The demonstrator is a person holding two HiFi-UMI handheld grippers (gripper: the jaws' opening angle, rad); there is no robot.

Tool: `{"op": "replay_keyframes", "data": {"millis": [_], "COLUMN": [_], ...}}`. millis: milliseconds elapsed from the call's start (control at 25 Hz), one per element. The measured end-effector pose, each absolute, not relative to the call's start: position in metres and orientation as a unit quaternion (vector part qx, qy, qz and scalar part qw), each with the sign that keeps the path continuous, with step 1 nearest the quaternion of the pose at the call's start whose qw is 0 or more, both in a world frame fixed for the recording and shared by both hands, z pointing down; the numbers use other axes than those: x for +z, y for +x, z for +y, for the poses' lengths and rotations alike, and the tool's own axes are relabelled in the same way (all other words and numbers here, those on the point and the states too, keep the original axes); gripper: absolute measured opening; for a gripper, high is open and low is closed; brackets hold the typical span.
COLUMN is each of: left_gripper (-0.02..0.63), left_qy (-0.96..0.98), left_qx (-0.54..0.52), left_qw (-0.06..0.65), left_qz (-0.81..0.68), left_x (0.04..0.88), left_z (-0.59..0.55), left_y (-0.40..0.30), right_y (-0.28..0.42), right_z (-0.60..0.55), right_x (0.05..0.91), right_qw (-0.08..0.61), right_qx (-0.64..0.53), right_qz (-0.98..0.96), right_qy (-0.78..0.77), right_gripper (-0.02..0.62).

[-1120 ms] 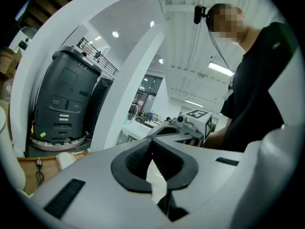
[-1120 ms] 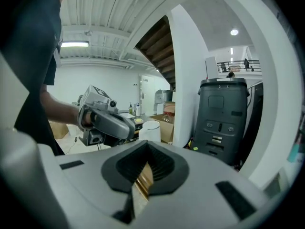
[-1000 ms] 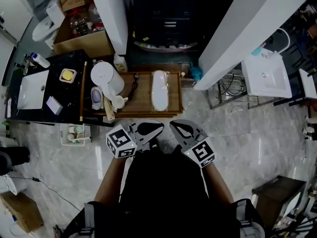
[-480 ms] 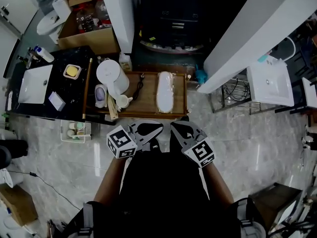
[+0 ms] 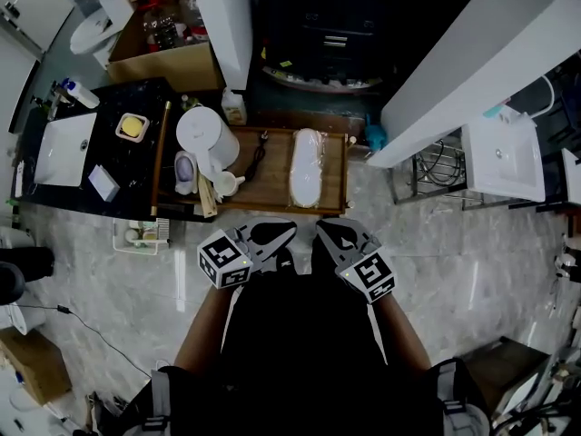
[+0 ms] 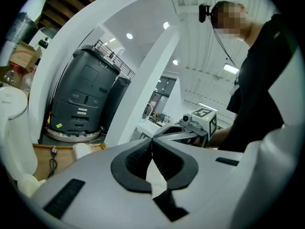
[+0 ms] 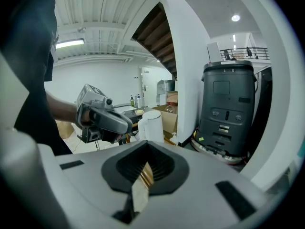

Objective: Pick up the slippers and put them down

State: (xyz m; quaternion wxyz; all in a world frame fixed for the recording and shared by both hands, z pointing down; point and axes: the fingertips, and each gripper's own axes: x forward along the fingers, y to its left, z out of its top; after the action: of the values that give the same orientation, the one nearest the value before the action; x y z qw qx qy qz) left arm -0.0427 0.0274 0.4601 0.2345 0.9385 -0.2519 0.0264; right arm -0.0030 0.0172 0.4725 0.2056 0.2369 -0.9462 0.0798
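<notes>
One slipper (image 5: 306, 178), one tray (image 5: 272, 189); left tongs (image 5: 289, 230) and right tongs (image 5: 322, 228) each closed (both empty).

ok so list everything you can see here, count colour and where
slipper: one showing, white, right half of the wooden table
wooden table: one, brown, on the floor ahead
kettle: one, white, table's left end
cup: one, white, beside the kettle
sink: one, white, in the black counter, left
cardboard box: one, brown, upper left
machine: one, dark grey, behind the table
basin: one, white, right
left gripper: grey, jaws shut, empty
right gripper: grey, jaws shut, empty
</notes>
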Motion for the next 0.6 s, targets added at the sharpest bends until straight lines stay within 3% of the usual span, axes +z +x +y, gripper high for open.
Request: {"op": "replay_keyframes", "data": {"millis": [600], "left_gripper": [0.014], "left_qy": [0.915], "left_qx": [0.038], "left_qw": [0.284], "left_qz": [-0.285], "left_x": [0.499], "left_z": [-0.035], "left_y": [-0.029], "right_y": [0.024], "right_z": [-0.045], "right_x": [0.509], "right_qw": [0.217], "right_qx": [0.116], "right_qz": [-0.939], "right_qy": [0.242], "right_gripper": [0.008]}}
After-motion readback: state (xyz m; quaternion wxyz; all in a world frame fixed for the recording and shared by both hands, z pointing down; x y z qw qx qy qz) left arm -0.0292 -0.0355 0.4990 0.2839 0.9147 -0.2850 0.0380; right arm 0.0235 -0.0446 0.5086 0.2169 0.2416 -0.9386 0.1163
